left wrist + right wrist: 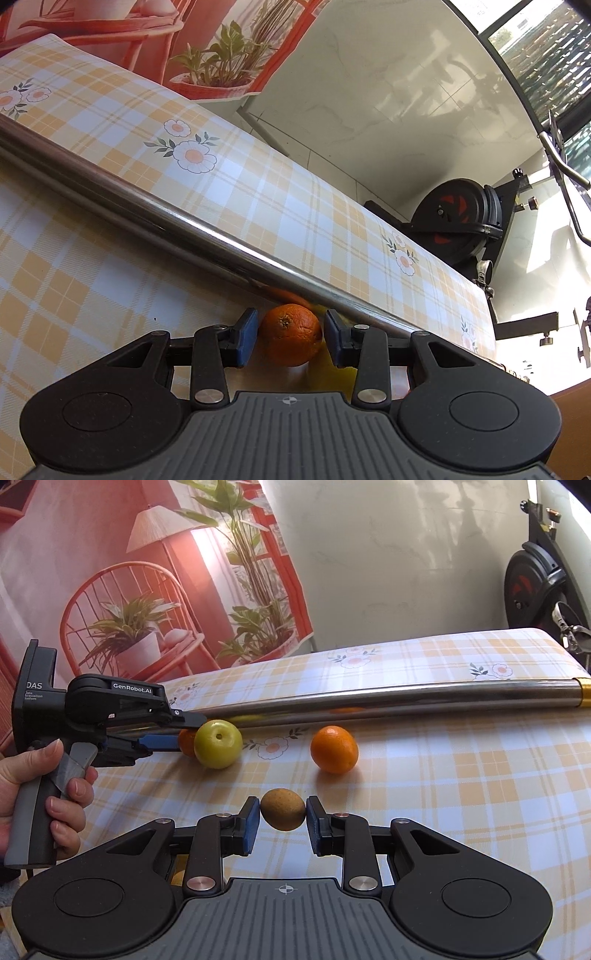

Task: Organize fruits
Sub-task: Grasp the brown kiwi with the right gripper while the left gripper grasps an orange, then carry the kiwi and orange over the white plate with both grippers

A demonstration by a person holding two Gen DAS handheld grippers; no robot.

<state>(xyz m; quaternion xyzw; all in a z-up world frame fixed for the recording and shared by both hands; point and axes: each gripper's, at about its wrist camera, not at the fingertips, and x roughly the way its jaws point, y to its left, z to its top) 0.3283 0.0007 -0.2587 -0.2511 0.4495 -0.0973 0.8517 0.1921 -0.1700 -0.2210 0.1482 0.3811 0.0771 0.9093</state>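
Observation:
An orange (290,334) sits between the blue pads of my left gripper (290,338), which is shut on it low over the plaid tablecloth (55,295), close to a metal tube (184,214). In the right wrist view the left gripper (184,733) comes in from the left in a person's hand, and a green apple (218,743) hides most of its orange (185,744). My right gripper (282,821) is shut on a brown kiwi (283,809), near the table's front. A second orange (334,749) rests loose on the cloth to the right of the apple.
The long metal tube (369,701) lies across the table behind the fruits. An exercise bike (535,583) stands beyond the table's right end. A printed backdrop (147,590) hangs behind the table.

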